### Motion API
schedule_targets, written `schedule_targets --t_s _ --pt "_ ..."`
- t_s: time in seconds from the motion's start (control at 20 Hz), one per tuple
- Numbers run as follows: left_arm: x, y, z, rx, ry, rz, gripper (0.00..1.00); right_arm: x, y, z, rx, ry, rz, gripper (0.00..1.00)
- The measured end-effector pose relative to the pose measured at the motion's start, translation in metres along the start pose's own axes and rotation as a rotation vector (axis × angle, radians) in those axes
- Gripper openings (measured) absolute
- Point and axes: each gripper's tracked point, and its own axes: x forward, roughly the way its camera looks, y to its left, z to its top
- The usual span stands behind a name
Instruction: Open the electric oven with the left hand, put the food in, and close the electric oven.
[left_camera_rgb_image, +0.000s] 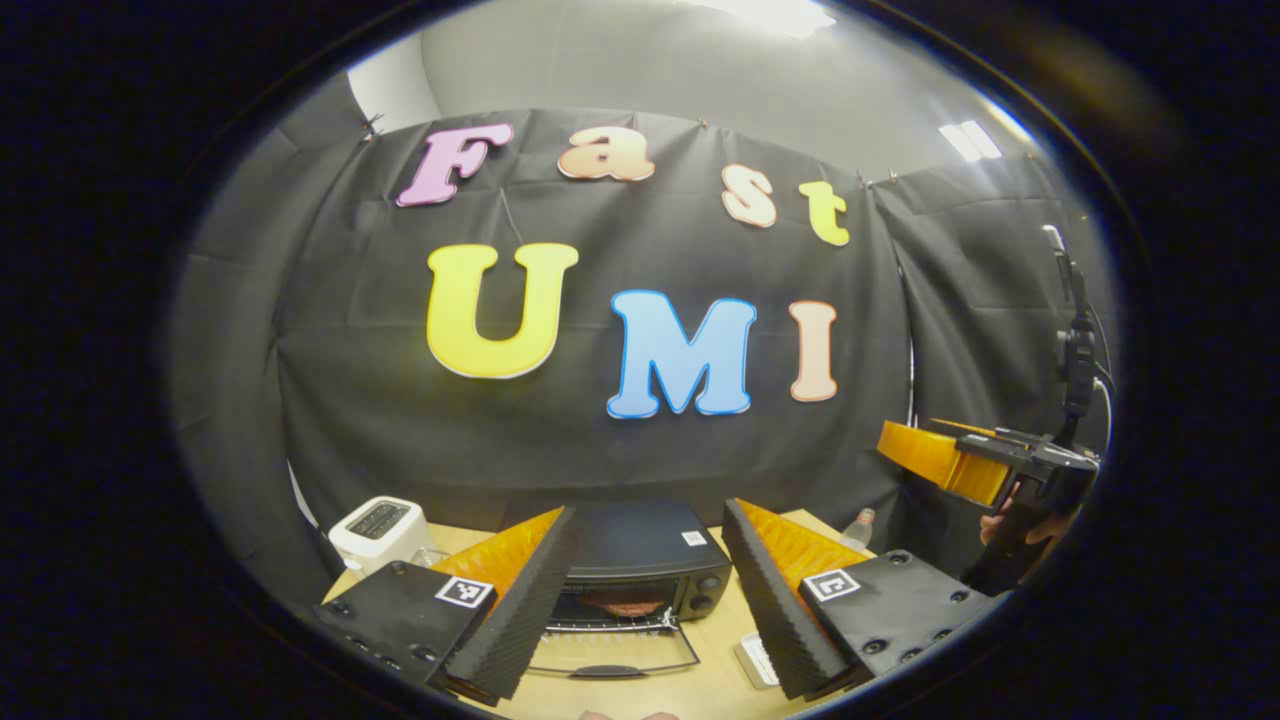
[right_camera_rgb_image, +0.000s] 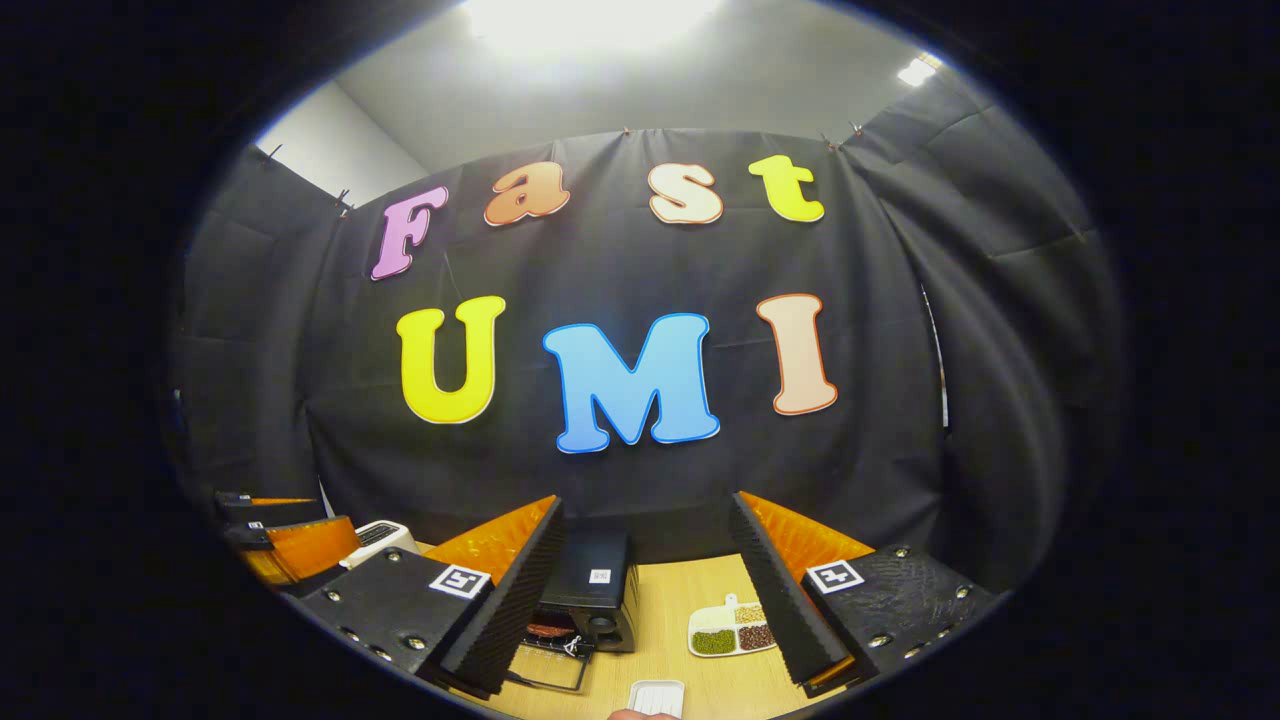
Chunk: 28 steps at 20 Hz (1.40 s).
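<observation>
a: what is the left gripper (left_camera_rgb_image: 648, 590) doing?
b: its fingers (left_camera_rgb_image: 520, 605) stand wide apart with nothing between them, raised above the table (left_camera_rgb_image: 700, 640). through the gap you look down on the oven (left_camera_rgb_image: 640, 565).

a: and the oven itself?
b: black, at the back of the table against the cloth wall. its door (left_camera_rgb_image: 612, 655) is dropped flat toward the camera, and something reddish, the food (left_camera_rgb_image: 625, 605), lies inside on the rack.

a: anything beside it?
b: a white toaster (left_camera_rgb_image: 380, 532) to its left near the table edge, a bottle (left_camera_rgb_image: 862, 524) to the right at the back, and a pale tray (left_camera_rgb_image: 757, 660) just beside the right finger.

a: the right gripper (right_camera_rgb_image: 645, 590)?
b: also spread wide and holding nothing, in its own view. the oven shows past its left finger, the door down and the reddish food (right_camera_rgb_image: 548, 631) visible inside.

a: what else is out there?
b: a white dish (right_camera_rgb_image: 733, 628) with green, tan and brown heaps lies on the table right of the oven, well apart from it. a small white ribbed tray (right_camera_rgb_image: 657, 695) lies at the near edge. in the left gripper view the right gripper (left_camera_rgb_image: 945, 462) hangs at the far right, held by a hand (left_camera_rgb_image: 1030, 525), apart from the oven.
</observation>
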Motion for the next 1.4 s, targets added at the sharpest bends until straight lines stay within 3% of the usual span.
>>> schedule_targets --t_s 0.2,0.3,0.35,0.55,0.65,0.7,0.8,0.95,1.4 --pt "0.015 0.001 -0.054 -0.025 0.163 -0.009 0.92 -0.002 0.001 -0.008 0.007 0.022 0.009 0.99" --pt "0.022 0.008 -0.087 0.005 0.243 0.014 1.0 -0.002 -0.002 -0.009 0.011 0.028 0.004 0.99" --pt "0.024 0.013 -0.107 0.025 0.29 0.031 0.97 -0.003 -0.005 -0.012 0.01 0.034 -0.003 0.99" --pt "0.026 0.018 -0.184 -0.005 0.5 0.05 1.0 -0.007 -0.022 -0.023 0.015 0.066 -0.032 0.99" --pt "0.026 0.023 -0.218 -0.022 0.599 0.067 0.92 -0.007 -0.033 -0.03 0.028 0.083 -0.049 0.99" --pt "0.024 0.027 -0.234 -0.024 0.652 0.079 0.97 -0.008 -0.038 -0.033 0.032 0.092 -0.056 0.99" --pt "0.015 0.035 -0.261 -0.018 0.75 0.103 0.98 -0.007 -0.047 -0.04 0.042 0.109 -0.072 0.99" --pt "0.013 0.045 -0.294 -0.029 0.845 0.139 0.98 -0.005 -0.06 -0.053 0.075 0.136 -0.094 0.99" --pt "0.024 0.054 -0.376 -0.079 1.092 0.126 1.0 -0.007 -0.101 -0.08 0.133 0.193 -0.177 0.99"
